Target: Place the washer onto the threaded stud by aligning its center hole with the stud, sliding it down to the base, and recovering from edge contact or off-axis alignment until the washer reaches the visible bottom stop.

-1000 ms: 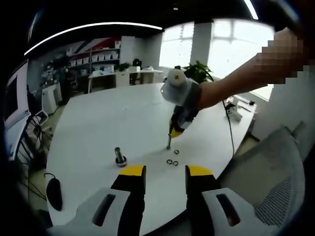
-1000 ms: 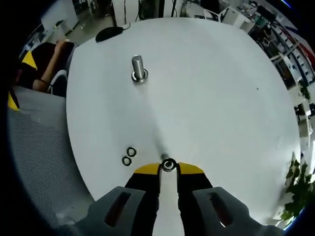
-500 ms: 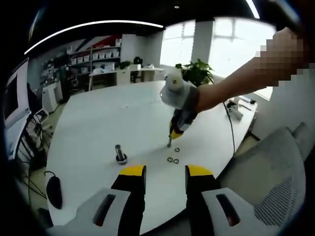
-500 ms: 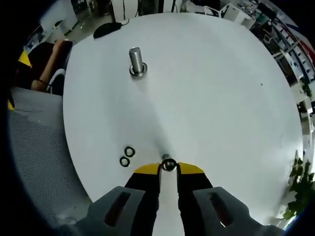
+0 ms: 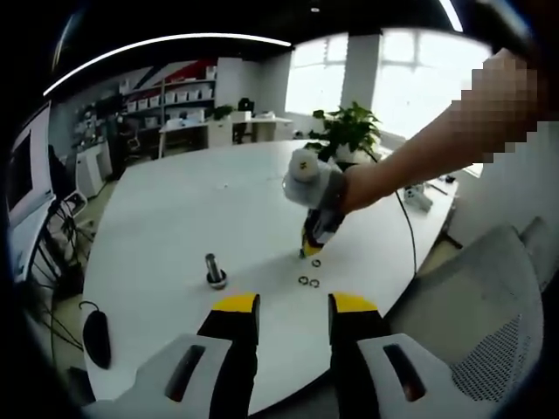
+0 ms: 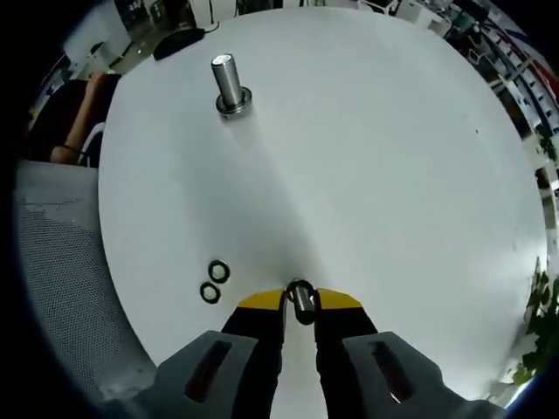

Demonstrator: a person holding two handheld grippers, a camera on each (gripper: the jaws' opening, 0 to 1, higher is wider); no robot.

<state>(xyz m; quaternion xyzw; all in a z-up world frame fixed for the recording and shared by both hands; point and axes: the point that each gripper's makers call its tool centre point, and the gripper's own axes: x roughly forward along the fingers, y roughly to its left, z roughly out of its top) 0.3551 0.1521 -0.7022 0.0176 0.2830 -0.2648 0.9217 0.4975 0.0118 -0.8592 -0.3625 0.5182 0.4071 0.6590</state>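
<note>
Right gripper view is looking down on a round white table (image 6: 367, 175), and the right gripper (image 6: 300, 304) is pinching a washer (image 6: 301, 301) between its yellow-tipped jaws, which are drawn in narrow around it. The washer is standing on edge, tilted, at the very tips. Two more washers (image 6: 214, 282) are lying flat on the table just to the left of the jaws, touching or nearly touching each other. The stud (image 6: 227, 83) is standing upright on its round base far up the table, well apart from the held washer, with nothing on its shaft. A mesh chair (image 6: 61, 288) is sitting at the table's left edge.

Left gripper view is showing the left gripper (image 5: 293, 316) hanging above the near table edge with its jaws wide apart and nothing between them. Beyond it the stud (image 5: 213, 271) is standing on the table (image 5: 175, 218), and a person's arm (image 5: 419, 153) is reaching in from the right, holding the right gripper (image 5: 310, 249) tip-down near the two loose washers (image 5: 307, 280).
</note>
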